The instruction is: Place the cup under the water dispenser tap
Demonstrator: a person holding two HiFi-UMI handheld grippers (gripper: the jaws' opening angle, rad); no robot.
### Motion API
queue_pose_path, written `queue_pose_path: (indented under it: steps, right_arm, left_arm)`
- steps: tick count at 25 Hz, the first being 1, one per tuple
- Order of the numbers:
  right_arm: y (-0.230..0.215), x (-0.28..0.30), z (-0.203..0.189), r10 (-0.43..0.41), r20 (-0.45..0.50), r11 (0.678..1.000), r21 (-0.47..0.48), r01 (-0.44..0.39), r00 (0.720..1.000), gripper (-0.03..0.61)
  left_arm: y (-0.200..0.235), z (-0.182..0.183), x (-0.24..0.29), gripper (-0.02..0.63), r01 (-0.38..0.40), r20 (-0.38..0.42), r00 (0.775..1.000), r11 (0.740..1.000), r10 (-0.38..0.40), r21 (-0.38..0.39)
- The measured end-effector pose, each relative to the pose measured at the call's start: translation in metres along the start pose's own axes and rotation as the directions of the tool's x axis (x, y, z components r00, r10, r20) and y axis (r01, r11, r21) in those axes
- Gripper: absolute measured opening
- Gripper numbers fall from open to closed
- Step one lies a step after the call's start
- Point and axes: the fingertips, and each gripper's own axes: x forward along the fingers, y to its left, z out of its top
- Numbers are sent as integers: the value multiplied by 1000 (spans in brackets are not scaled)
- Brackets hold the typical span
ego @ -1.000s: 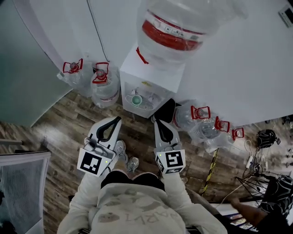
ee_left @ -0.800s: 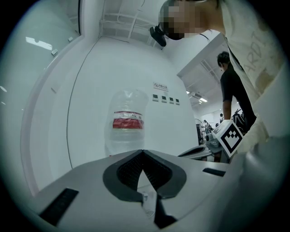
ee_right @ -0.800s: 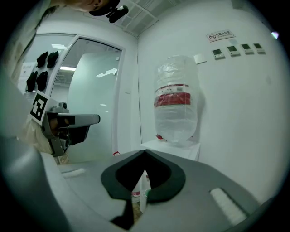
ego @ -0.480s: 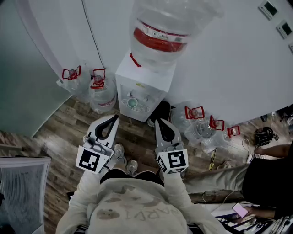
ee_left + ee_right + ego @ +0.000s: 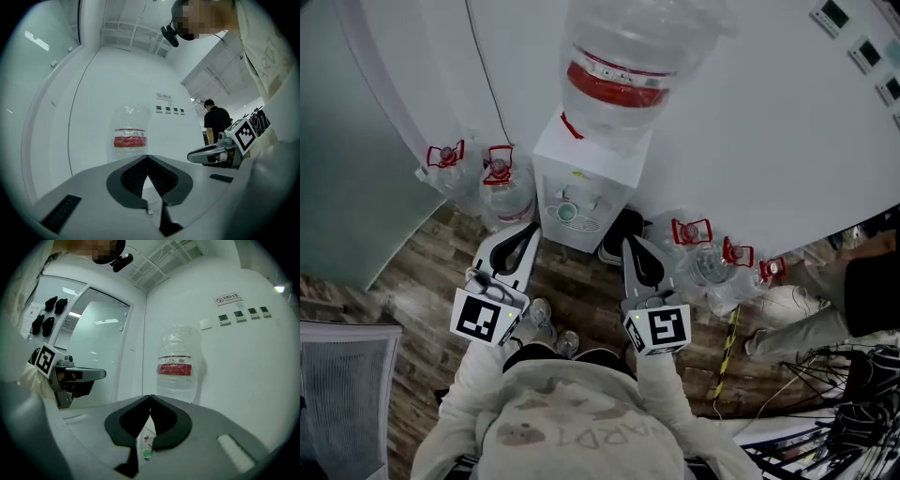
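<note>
The white water dispenser [image 5: 591,173] stands against the wall with a big clear bottle [image 5: 633,61] on top. A small green cup [image 5: 567,213] sits on its drip tray under the taps. My left gripper [image 5: 530,231] is shut and empty, held level just in front of the dispenser's left side. To its right, my right gripper [image 5: 629,242] is also shut and empty. In the right gripper view the cup [image 5: 146,454] shows low down through the gap below the closed jaw tips [image 5: 150,397]. The left gripper view shows closed tips [image 5: 148,157] and the bottle [image 5: 130,136] beyond.
Spare water bottles with red handles stand on the wooden floor left [image 5: 499,178] and right [image 5: 701,251] of the dispenser. A dark object [image 5: 621,234] lies by its right foot. A person [image 5: 853,291] stands at the right, cables [image 5: 853,417] lie lower right, a chair [image 5: 342,394] lower left.
Both grippers have risen, staying shut. The cup has stayed on the drip tray. The person at the right has shifted position.
</note>
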Motion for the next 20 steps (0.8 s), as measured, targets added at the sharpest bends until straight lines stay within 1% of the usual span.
queue_pose_path:
  steps: [11,14,17,20]
  right_arm:
    - [4,-22,26,-8,45,999,-50,11,999,9]
    - [6,-29,31,-10,57,998,-56,13,998,9]
    - [10,-34,34,-10,65,998,-57,14,998,9]
    - [12,-40,37,-13,72,998,-56,17,997,9]
  left_arm:
    - [-11,16,-11,6,-2,22,1000,1000,2,23]
    - [-15,19,-15,5,-2,24,1000,1000,1,25]
    - [-18,21,-19,6,-5,29,1000,1000,5,7]
    - [-22,22,-23,6,0,34,999,1000,-1,17]
